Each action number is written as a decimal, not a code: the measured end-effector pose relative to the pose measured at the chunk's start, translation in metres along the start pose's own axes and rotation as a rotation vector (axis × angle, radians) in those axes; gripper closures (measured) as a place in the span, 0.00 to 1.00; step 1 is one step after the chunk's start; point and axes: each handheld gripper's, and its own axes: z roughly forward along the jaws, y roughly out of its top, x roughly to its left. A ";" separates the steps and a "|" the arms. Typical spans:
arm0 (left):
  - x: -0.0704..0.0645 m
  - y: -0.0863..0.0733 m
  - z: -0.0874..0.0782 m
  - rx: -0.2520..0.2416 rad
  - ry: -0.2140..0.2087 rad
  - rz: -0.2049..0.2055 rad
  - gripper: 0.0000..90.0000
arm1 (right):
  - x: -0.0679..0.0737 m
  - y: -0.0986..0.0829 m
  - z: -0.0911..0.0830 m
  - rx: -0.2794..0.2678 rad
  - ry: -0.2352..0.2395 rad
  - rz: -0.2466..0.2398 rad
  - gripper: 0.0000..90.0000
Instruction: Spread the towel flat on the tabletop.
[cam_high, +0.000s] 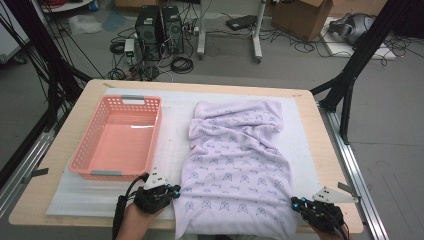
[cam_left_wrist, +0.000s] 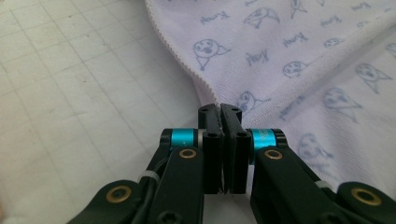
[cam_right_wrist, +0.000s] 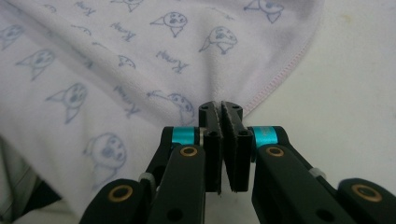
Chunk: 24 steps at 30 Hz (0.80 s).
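A lavender towel (cam_high: 235, 160) printed with small blue animal faces lies rumpled on the white mat (cam_high: 175, 125), and its near end hangs over the table's front edge. My left gripper (cam_high: 173, 190) is at the towel's left edge near the front. In the left gripper view its jaws (cam_left_wrist: 220, 108) are pressed together at the hem of the towel (cam_left_wrist: 289, 56). My right gripper (cam_high: 296, 202) is at the towel's right edge. In the right gripper view it (cam_right_wrist: 221, 106) is shut where the stitched hem of the towel (cam_right_wrist: 116, 60) meets its tips.
A pink plastic basket (cam_high: 120, 100) stands on the mat at the left with nothing in it. The wooden table (cam_high: 57, 155) ends close behind both hands. Black frame struts (cam_high: 350, 65) rise at both sides. Computer towers (cam_high: 160, 30), cables and a cardboard box (cam_high: 305, 17) are on the floor beyond.
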 end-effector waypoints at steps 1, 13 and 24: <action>-0.002 -0.002 -0.004 0.002 -0.010 0.003 0.97 | 0.001 -0.001 -0.003 -0.002 0.005 -0.003 0.97; 0.002 0.008 0.001 -0.056 0.020 0.005 0.97 | -0.001 -0.002 -0.013 -0.047 0.007 -0.012 0.97; 0.019 0.028 0.039 -0.083 0.110 -0.045 0.70 | -0.025 0.028 0.031 -0.086 -0.096 0.053 0.86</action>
